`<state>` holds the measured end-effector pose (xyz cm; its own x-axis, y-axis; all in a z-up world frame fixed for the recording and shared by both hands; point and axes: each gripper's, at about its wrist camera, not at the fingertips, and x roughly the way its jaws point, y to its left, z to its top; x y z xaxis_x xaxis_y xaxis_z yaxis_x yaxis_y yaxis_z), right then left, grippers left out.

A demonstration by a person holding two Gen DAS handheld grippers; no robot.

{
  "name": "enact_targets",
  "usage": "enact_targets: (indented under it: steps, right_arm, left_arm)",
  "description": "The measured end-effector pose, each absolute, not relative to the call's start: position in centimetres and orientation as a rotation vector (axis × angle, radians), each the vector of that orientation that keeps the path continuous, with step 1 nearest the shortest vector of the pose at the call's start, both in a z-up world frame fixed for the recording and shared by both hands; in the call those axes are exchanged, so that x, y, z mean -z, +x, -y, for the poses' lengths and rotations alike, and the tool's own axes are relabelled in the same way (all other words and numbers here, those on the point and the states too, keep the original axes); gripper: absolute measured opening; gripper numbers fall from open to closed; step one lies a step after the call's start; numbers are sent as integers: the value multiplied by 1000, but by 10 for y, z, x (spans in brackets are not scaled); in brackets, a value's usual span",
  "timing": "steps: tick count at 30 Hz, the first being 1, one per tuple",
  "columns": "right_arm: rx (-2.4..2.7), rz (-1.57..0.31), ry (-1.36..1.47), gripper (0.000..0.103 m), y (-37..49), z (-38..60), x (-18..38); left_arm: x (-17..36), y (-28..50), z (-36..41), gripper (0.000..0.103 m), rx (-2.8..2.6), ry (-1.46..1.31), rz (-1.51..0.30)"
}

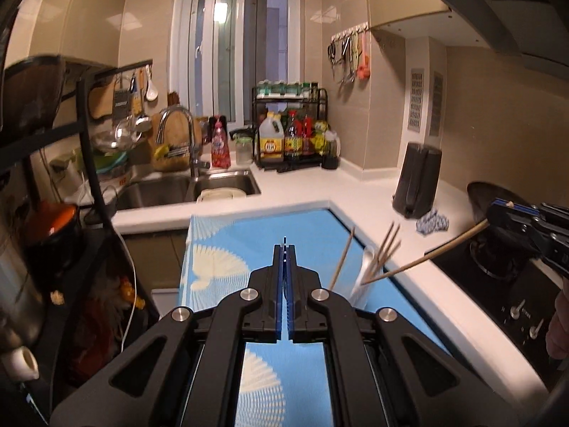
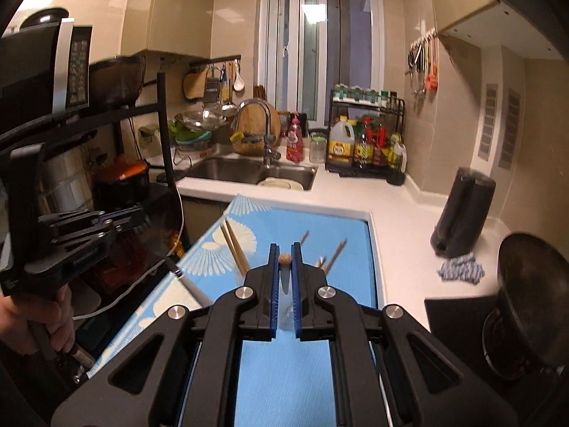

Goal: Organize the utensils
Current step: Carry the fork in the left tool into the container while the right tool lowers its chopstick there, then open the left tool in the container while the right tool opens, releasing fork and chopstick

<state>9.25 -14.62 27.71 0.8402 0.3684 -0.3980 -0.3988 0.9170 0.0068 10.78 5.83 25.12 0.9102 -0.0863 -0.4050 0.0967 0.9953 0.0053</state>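
Right claw point(image 2: 284, 249) clamped on one thin wooden chopstick point(image 1: 426, 254), tip toward clear glass cup point(image 1: 361, 277) holding more chopsticks on blue fan-patterned mat point(image 1: 302, 224). Left claw point(image 1: 286, 249) closed, empty. Loose chopstick pair point(image 2: 234, 249) on mat; black stove point(image 1: 498, 284) just right

A steel sink point(image 1: 227, 181) sat behind the blue patterned mat point(image 1: 249, 235), with a condiment rack point(image 2: 366, 135) beside it.

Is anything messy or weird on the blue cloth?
Yes. Two chopsticks lie loose on the blue cloth, apart from the rest, which stick out at mixed angles from a clear cup. The right gripper is shut on one chopstick.
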Motion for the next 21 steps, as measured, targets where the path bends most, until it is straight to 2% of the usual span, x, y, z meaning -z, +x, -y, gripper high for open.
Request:
enact_targets:
  steps: [4,7,19,21]
  right_arm:
    - [-418,-411,-90,6,117,138,-298]
    - [-406,-459,-110,6,142,127,-289]
    - [-372,-656,-111,7,208,113,-209]
    - [-347,-660,-100,10,212,114,-205]
  left_arm:
    - [-274,140,-42,1,85,70,-396]
    - [-270,169,-31,1,82,94,-425]
    - [-172,239,2,2,122,188,-658]
    - [-168,242,2,4,135,179,-671]
